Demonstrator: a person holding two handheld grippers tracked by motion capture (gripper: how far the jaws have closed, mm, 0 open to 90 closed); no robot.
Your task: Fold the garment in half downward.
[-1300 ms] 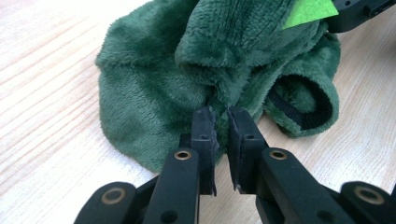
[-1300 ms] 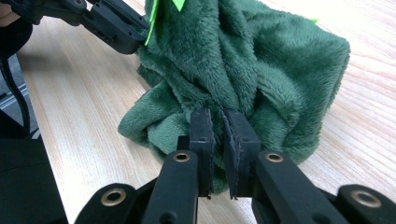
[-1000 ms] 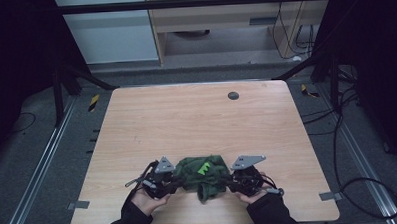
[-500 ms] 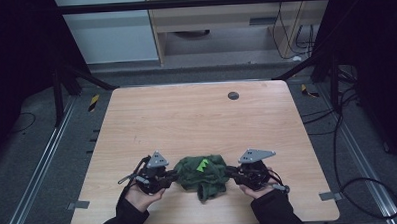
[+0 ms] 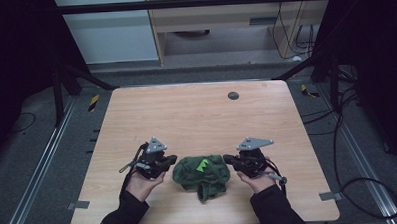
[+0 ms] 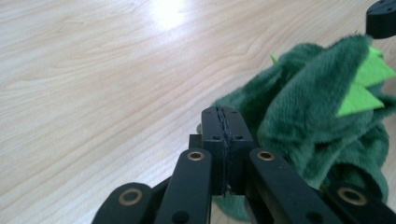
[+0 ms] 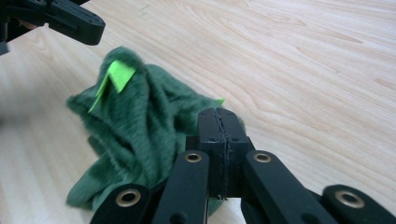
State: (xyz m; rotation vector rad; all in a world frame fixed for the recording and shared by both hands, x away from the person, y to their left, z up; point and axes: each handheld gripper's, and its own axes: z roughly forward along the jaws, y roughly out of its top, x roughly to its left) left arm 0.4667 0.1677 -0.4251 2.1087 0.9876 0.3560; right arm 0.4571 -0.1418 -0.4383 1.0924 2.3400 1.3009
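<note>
Landmark: the crumpled dark green plush cloth with bright lime-green felt bits [image 5: 201,173] sits on the light wood-grain rectangular table [image 5: 196,117], close to the near edge and roughly mid-width.
Open room: pretty much the whole tabletop beyond the cloth is bare wood, all the way to the far edge; plenty of bare wood out to either side edge too. The strip between the cloth and the near edge is narrow.
Left gripper: the black two-jaw left gripper [image 5: 169,160] is just beside the cloth's left side, tips pointing at it. In the left gripper view [image 6: 226,135] the jaws are pressed flat together with nothing between them, and the plush [image 6: 317,121] bunches up right next to them.
Right gripper: the black two-jaw right gripper [image 5: 229,160] is just beside the cloth's right side, mirror image of the other one. The right gripper view [image 7: 219,135] shows its jaws squeezed together on nothing too, with the cloth [image 7: 140,121] heaped just off to one side.
Hands: left hand [image 5: 141,183] and right hand [image 5: 259,180] come in from the near edge in dark sleeves.
Surface: matte pale wood, bright light glare in the left gripper view.
Room: dim, grey carpet floor [image 5: 32,148], black frame legs, pale cabinets beyond the table.
Other stuff: a small dark round disc [image 5: 233,96] near the far edge, well apart from the cloth; nothing lies between.
</note>
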